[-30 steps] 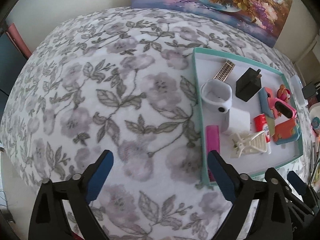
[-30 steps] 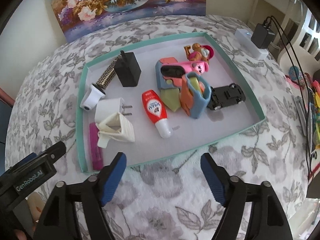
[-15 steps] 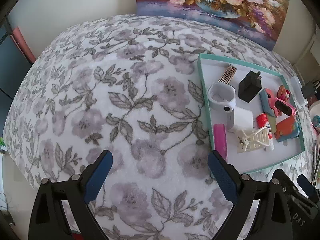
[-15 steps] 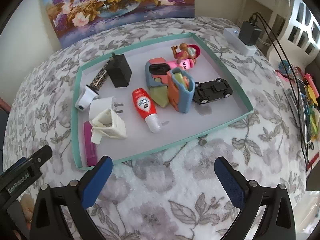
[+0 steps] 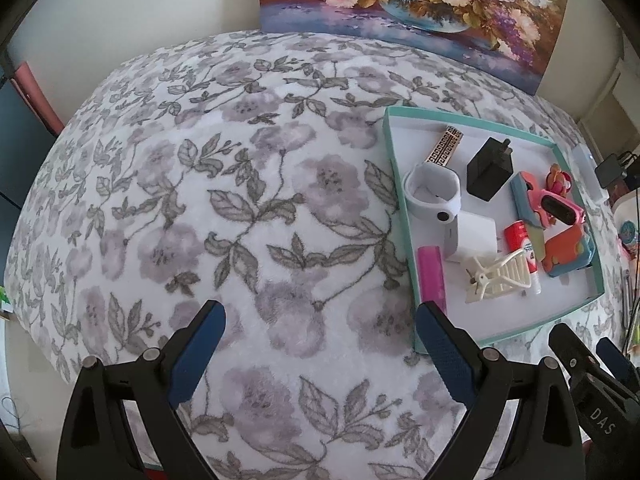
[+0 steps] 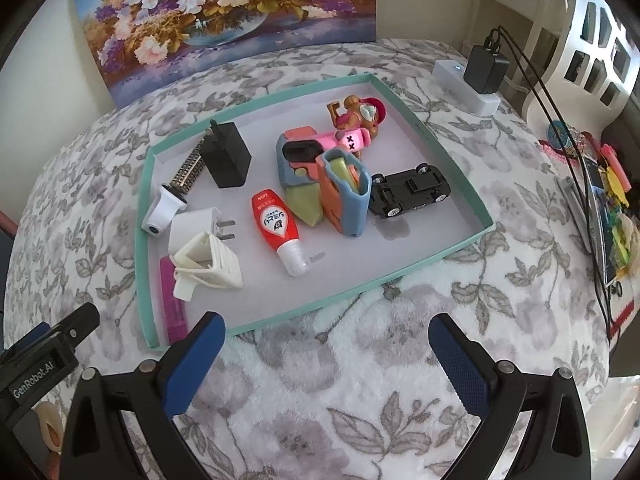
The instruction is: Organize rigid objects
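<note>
A: Your left tongs (image 5: 318,344) stand wide with nothing between the ribbed blue pads, hanging over bare fleece. What is under them?

B: A plush cloth (image 5: 248,208) on the tabletop, white and fuzzy, printed with grey leaves and mauve flowers. To the right of your left tongs lies the tray (image 5: 390,148), a shallow rectangular card lid with a teal rim and a smooth white floor.

A: And your right tongs (image 6: 326,346)?

B: Also spread wide and empty, just short of the tray's near rim (image 6: 312,308). Everything rigid already sits inside it.

A: Run across it from the left.

B: At the left wall, a slim magenta stick (image 6: 173,304) lies along the rim. Touching it, a cream plastic claw clip (image 6: 208,266) with ribbed teeth leans on a white plug (image 6: 194,224), a rounded cube with two metal prongs. Behind those, a white band (image 6: 162,212), a loop with a dark round button, then a flat patterned comb (image 6: 188,170) and a matte black charger (image 6: 228,156), blocky, prongs up.

A: The middle?

B: A glossy red tube (image 6: 274,224) with a white cap, lying flat. Beside it, a heap of soft-looking cases (image 6: 340,192) in blue, orange and green, with a pink piece (image 6: 344,138) across the top. Behind them, a small brown and red figurine (image 6: 358,114).

A: The right?

B: A black toy car (image 6: 410,192) lies wheels up, just beside the cases. Beyond the tray, a white power strip (image 6: 464,84) on the cloth carries a black adapter (image 6: 486,68).
</note>
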The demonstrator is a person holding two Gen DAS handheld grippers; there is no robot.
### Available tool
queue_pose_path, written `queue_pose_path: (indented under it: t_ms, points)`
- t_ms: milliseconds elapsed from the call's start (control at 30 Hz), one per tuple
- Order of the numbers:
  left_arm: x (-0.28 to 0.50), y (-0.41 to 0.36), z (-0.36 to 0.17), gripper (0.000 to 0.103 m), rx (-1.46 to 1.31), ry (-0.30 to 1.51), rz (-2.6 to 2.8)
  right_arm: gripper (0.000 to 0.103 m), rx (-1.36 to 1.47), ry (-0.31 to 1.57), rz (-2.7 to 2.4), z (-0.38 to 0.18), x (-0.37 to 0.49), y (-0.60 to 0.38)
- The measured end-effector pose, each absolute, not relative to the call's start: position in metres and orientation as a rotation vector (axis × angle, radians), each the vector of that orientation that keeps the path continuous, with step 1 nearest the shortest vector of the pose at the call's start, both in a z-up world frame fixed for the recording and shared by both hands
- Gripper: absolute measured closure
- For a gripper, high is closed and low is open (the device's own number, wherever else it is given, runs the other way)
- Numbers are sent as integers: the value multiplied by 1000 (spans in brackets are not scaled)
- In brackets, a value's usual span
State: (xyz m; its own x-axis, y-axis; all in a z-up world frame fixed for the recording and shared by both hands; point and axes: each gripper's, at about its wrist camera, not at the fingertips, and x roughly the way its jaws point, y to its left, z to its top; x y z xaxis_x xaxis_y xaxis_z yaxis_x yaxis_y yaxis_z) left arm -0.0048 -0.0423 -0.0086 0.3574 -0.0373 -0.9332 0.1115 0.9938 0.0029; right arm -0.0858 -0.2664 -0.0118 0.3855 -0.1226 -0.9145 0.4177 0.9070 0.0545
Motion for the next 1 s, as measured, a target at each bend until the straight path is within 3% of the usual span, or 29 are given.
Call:
queue_pose_path:
  t_ms: [1000]
  points:
    - [-3, -41, -6, 7, 75, 1162, -87, 0, 271, 1089, -374, -8, -83, -269]
